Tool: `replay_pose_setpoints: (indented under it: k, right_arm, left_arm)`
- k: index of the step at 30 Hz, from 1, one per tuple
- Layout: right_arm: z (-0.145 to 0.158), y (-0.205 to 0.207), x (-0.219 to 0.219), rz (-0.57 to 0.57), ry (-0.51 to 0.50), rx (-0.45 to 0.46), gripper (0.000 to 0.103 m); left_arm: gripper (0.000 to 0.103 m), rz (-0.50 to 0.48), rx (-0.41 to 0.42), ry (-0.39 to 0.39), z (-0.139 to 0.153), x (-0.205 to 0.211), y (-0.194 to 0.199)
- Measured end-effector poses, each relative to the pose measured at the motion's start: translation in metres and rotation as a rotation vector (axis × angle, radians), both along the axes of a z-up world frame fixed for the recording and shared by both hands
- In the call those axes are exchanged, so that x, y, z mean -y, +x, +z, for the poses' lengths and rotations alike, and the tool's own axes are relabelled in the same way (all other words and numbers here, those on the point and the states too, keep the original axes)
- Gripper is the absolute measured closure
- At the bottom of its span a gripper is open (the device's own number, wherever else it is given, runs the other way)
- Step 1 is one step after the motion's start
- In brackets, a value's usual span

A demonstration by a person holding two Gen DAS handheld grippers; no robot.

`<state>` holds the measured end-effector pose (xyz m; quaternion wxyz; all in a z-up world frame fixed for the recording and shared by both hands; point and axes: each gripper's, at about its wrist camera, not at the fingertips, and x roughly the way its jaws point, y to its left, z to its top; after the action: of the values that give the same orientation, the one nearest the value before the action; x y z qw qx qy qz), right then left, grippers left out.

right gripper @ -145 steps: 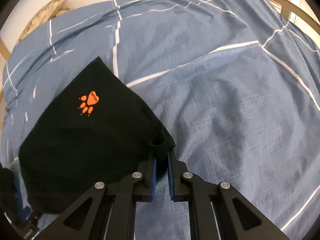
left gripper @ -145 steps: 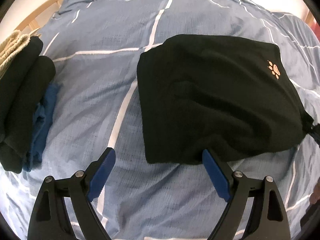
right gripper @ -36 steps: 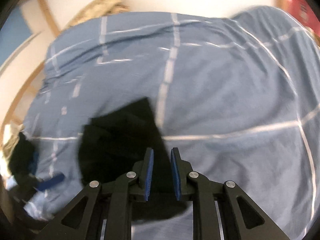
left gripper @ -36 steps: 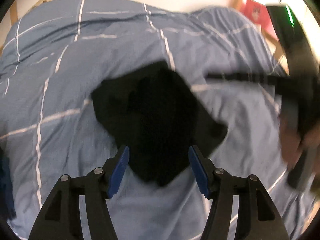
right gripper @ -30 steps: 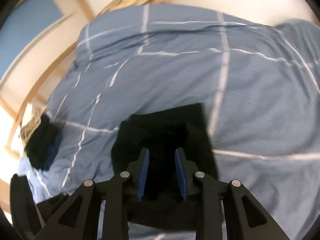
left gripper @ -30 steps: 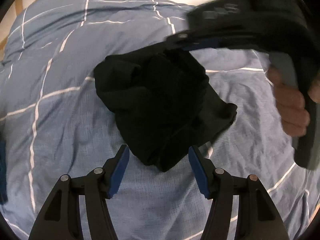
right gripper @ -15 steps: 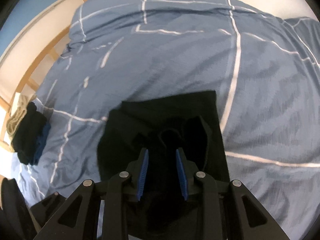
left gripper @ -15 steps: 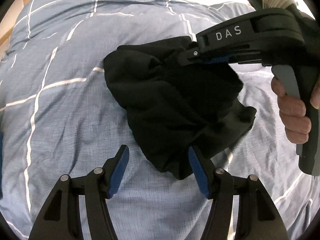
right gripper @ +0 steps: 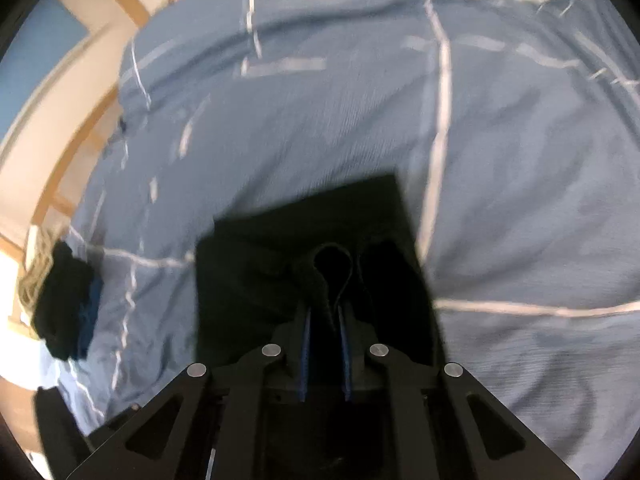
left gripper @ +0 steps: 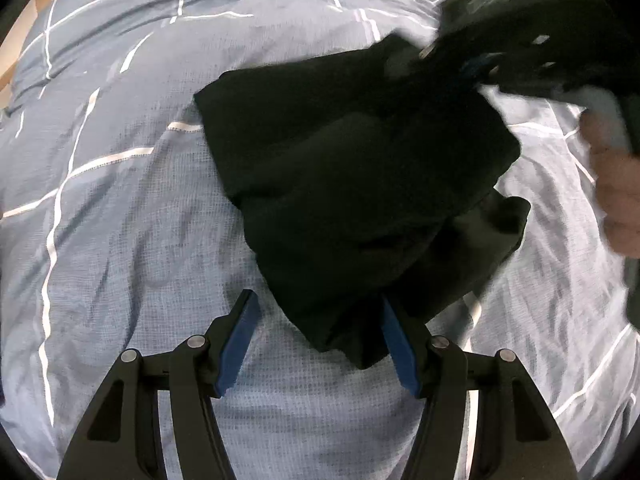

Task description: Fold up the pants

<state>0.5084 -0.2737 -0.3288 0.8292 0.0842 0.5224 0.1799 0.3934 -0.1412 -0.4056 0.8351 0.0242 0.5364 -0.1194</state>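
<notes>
On the blue checked duvet [left gripper: 120, 208], my black pants [left gripper: 360, 184] sit in a folded bundle, near corner reaching btwn the spread blue pads of my left tongs [left gripper: 316, 338], which grip nothing. My right tongs [right gripper: 325, 350] are clenched on a loop of the pants' cloth. Far left, a dark clothes pile [right gripper: 64, 300] lies at the duvet's edge.

Folded pants [left gripper: 352, 184] lie on the bedspread [left gripper: 120, 216] – left gripper [left gripper: 318, 334] at their six o'clock, right gripper [right gripper: 325, 322] clamping a fold; clothes pile [right gripper: 64, 300] at nine o'clock.
</notes>
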Motion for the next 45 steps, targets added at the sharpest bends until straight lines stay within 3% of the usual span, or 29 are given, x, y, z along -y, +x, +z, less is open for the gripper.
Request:
replay_pose_setpoints:
  k: [4,6,10,11,14,15,21,24,26,28,31,34,42,45]
  right_arm:
    - [0.021,-0.006,0.024,-0.069,0.024,0.063,0.090]
    - [0.013,-0.003,0.033,-0.089,-0.020,0.051,0.090]
    - [-0.013,0.005,0.050,-0.143,0.014,-0.022,0.089]
    - [-0.015,0.005,0.052,-0.153,0.004,-0.021,0.086]
    - [-0.020,0.005,0.057,-0.200,-0.024,-0.023,0.056]
    - [-0.023,0.004,0.060,-0.218,-0.024,-0.026,0.050]
    - [-0.040,0.008,0.071,-0.238,0.067,-0.095,0.050]
    - [-0.036,0.003,0.070,-0.244,0.043,-0.077,0.049]
    - [-0.029,-0.005,0.067,-0.252,-0.013,-0.053,0.040]
    - [-0.021,-0.018,0.068,-0.275,-0.075,-0.026,0.040]
    - [-0.004,-0.038,0.068,-0.313,-0.151,0.026,0.040]
    - [0.013,-0.062,0.067,-0.352,-0.159,0.060,0.032]
    - [0.018,-0.114,0.057,-0.497,-0.013,0.033,0.024]
    - [0.013,-0.126,0.054,-0.584,0.021,0.046,0.024]
  left_arm:
    - [0.043,-0.002,-0.012,0.011,-0.003,0.012,-0.001]
    - [0.043,-0.003,-0.016,0.013,-0.003,0.019,-0.002]
    - [0.042,-0.003,-0.023,0.017,-0.006,0.026,0.002]
    - [0.042,-0.003,-0.023,0.017,-0.006,0.027,0.002]
    - [0.041,-0.005,-0.022,0.019,-0.005,0.028,0.002]
    - [0.041,-0.004,-0.022,0.019,-0.005,0.028,0.002]
    - [0.044,0.010,-0.002,0.031,-0.004,0.029,-0.004]
    - [0.043,0.048,-0.017,0.042,-0.001,0.024,-0.016]
    - [0.041,0.052,-0.049,0.051,0.001,0.021,-0.024]
    - [0.038,0.040,-0.058,0.053,0.009,0.015,-0.032]
    - [0.028,0.023,-0.036,0.048,0.031,0.004,-0.050]
    - [0.025,0.034,-0.007,0.054,0.051,-0.008,-0.057]
    - [0.025,0.056,0.046,0.000,0.077,-0.057,-0.004]
    - [0.025,0.009,0.077,0.018,0.082,-0.062,0.021]
